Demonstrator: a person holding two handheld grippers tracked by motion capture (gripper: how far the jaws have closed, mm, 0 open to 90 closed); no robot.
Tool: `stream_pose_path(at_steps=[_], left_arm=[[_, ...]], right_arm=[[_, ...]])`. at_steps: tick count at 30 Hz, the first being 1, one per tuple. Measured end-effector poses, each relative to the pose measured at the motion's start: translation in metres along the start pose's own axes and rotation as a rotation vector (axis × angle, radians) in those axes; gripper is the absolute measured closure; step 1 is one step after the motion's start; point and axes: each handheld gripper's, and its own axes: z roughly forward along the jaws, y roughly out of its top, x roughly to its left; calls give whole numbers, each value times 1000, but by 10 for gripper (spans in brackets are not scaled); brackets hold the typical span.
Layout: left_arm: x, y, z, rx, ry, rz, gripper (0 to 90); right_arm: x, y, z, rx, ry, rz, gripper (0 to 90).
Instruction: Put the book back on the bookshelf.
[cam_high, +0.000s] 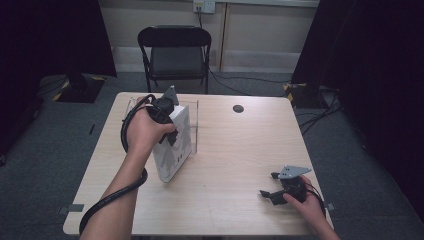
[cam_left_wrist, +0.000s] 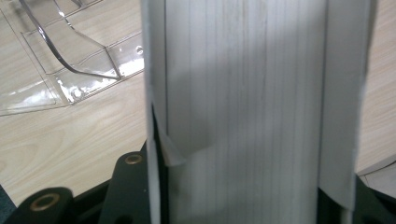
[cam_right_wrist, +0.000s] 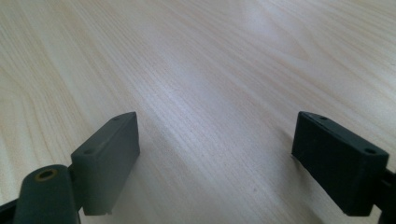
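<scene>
The high view is dim and soft, with black curtains at both sides and the desk (cam_high: 235, 165) evenly lit from above. Glare glints on the clear plastic tray (cam_left_wrist: 70, 70) (left gripper view), where the white book (cam_left_wrist: 252, 102) blurs close up.

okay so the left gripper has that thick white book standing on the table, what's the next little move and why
Probably ease the white book sideways toward the clear plastic stand just behind it. The left gripper is clamped across the book's top edge and holds it upright on the table, while the right gripper rests open and apart.
</scene>
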Motion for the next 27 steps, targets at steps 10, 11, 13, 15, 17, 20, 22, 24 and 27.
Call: stream_pose_path(at_steps=[10, 11, 13, 15, 17, 20, 22, 24, 27], left_arm=[[2, 4, 2, -4, 7, -29, 532], [3, 5, 2, -3, 9, -31, 532], [3, 6, 2, -5, 11, -38, 532], [3, 6, 2, -6, 12, -41, 533], [3, 7, 1, -3, 14, -42, 532], [2, 8, 1, -8, 14, -42, 532], [2, 10, 0, -7, 13, -44, 532], [1, 12, -1, -6, 19, -36, 532], [1, 13, -1, -7, 24, -46, 532]], right_arm=[[0, 0, 0, 0, 0, 0, 143], [0, 0, 0, 0, -1, 0, 143], [0, 0, 0, -1, 1, 1, 143], [0, 0, 0, 0, 0, 0, 143], [0, 0, 0, -1, -1, 1, 143], [0, 0, 0, 0, 0, 1, 143], [0, 0, 0, 0, 0, 0, 143], [0, 0, 0, 0, 0, 0, 143], [0, 0, 0, -3, 0, 1, 143]])
